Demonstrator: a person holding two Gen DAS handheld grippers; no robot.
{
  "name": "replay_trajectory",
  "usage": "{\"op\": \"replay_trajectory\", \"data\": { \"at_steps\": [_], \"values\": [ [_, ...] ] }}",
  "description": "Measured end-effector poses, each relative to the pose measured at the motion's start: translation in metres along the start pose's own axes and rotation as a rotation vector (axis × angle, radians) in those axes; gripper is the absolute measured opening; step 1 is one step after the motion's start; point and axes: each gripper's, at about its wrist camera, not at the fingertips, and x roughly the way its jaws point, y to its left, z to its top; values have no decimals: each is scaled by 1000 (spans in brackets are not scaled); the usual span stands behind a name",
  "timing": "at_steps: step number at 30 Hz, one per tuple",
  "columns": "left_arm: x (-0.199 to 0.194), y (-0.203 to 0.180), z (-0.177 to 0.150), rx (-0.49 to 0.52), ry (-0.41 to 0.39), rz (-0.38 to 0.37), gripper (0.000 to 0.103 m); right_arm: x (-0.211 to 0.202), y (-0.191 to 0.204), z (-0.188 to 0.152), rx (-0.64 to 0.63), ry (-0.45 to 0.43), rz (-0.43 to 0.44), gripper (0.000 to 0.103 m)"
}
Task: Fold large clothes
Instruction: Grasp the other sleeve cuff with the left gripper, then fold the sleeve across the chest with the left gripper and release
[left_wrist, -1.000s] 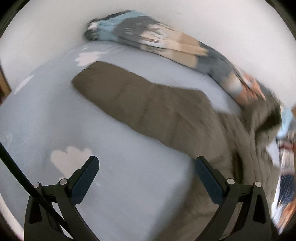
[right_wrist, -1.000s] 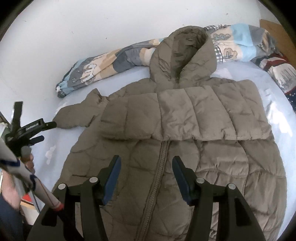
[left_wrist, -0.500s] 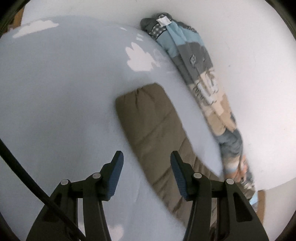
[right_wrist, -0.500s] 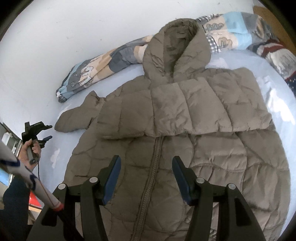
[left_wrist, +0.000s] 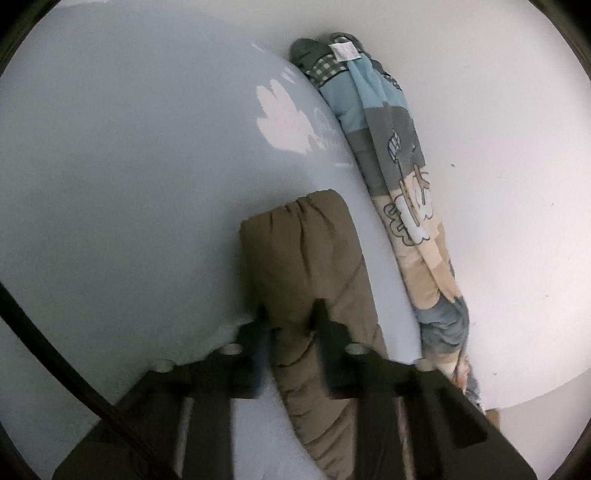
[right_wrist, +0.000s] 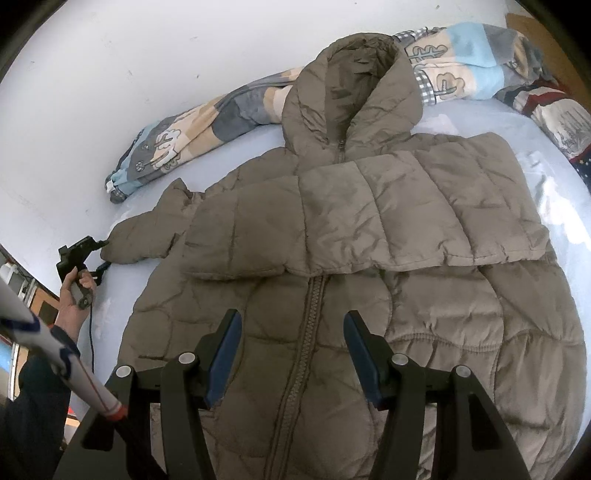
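Observation:
An olive-brown puffer jacket (right_wrist: 424, 317) lies front up on the light blue bed sheet (right_wrist: 554, 192), zipped, with its hood (right_wrist: 351, 81) towards the wall. One sleeve is folded across the chest. The other sleeve (left_wrist: 306, 251) stretches out sideways, and my left gripper (left_wrist: 290, 314) is shut on it a little behind the cuff. The right wrist view shows that gripper (right_wrist: 79, 254) at the sleeve's end (right_wrist: 147, 236), with a hand around its grip. My right gripper (right_wrist: 291, 332) hovers open over the zipper, with nothing between its fingers.
A rolled patchwork blanket (left_wrist: 399, 177) lies along the white wall (left_wrist: 498, 147), just beyond the sleeve. More patterned bedding (right_wrist: 554, 110) is bunched at the far right. A black cable (left_wrist: 55, 358) trails from the left gripper. Bare sheet (left_wrist: 129, 166) spreads to the sleeve's left.
My left gripper swung over to the outstretched sleeve, rolled, dropped down and closed on it. The right gripper stayed over the zipper, still open.

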Motion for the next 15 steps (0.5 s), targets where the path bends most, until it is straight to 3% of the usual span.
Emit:
{"op": "replay_trajectory", "data": {
  "at_steps": [5,8,10,15],
  "values": [
    [-26,-40,-4,123,-51,16,15,-3,-12,3,47,-14,-28,62],
    [-50,-76,-11,200,-69,-9,14,-15,-21,9,65,-81,-87,62],
    [-71,-113,-19,268,-71,-31,14,-19,-32,10,98,-92,-140,62],
    [-124,-207,-62,451,-102,-129,14,-33,-67,12,242,-98,-127,62]
  ]
}}
